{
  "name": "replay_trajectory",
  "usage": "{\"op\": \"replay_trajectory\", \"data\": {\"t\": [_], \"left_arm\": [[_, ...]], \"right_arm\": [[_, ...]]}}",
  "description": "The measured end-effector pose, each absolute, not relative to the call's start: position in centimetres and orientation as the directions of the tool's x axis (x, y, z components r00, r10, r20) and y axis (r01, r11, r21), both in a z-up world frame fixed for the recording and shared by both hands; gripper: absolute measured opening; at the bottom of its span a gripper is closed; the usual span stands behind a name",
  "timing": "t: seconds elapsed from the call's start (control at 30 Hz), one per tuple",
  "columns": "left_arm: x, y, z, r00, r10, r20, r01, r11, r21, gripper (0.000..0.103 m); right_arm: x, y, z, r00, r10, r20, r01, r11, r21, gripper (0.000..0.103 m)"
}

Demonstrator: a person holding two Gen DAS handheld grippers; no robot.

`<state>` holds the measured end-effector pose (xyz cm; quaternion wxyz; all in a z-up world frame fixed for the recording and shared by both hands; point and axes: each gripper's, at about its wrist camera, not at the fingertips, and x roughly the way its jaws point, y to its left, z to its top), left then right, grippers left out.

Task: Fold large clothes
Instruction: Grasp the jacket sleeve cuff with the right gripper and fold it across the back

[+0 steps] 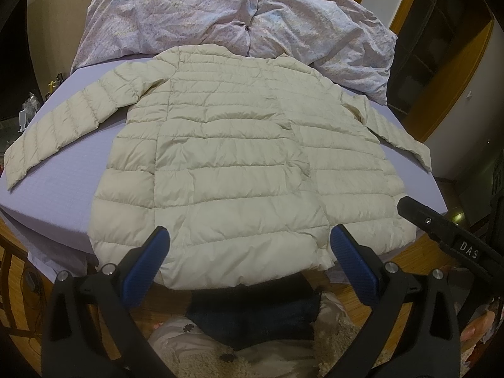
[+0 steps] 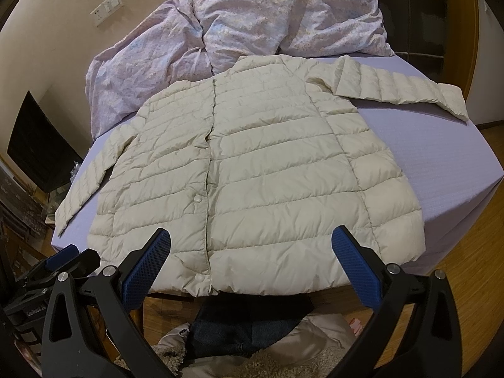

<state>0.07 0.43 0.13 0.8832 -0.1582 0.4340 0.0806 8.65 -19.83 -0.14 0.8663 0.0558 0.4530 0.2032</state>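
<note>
A cream quilted down jacket (image 1: 226,163) lies flat on the lilac bed (image 1: 63,170), hem toward me, sleeves spread to both sides. It also shows in the right wrist view (image 2: 261,170), with its snap front closed. My left gripper (image 1: 250,236) is open and empty, hovering just above the jacket's hem. My right gripper (image 2: 252,236) is open and empty above the hem, right of the snap line. The right gripper's body also shows at the right edge of the left wrist view (image 1: 447,233). The left gripper also shows at lower left in the right wrist view (image 2: 63,261).
A rumpled floral duvet (image 1: 239,19) is piled at the head of the bed (image 2: 456,145). Below the hem are dark jeans (image 1: 255,315) and a fleecy garment (image 2: 283,362). Wooden floor (image 2: 472,258) surrounds the bed; a dark screen (image 2: 37,145) stands at left.
</note>
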Motion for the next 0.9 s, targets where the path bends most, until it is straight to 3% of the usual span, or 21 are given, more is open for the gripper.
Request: {"op": "replay_trajectory", "data": {"t": [0.37, 0.7, 0.9], "left_arm": [[3.6, 2.3, -1.5, 0.600, 0.058, -0.798, -0.307, 0.938, -0.163, 0.101], [8.4, 6.9, -3.3, 0.575, 0.074, -0.815, -0.366, 0.914, -0.176, 0.101], [11.5, 10.2, -4.5, 0.555, 0.083, -0.828, -0.420, 0.887, -0.193, 0.101]], "right_arm": [[13.6, -23.0, -1.5, 0.504, 0.369, -0.781, -0.178, 0.929, 0.325, 0.102], [24.0, -35.7, -5.2, 0.526, 0.292, -0.799, 0.212, 0.865, 0.455, 0.102], [29.4, -41.0, -7.4, 0.547, 0.228, -0.805, 0.401, 0.773, 0.491, 0.086]]}}
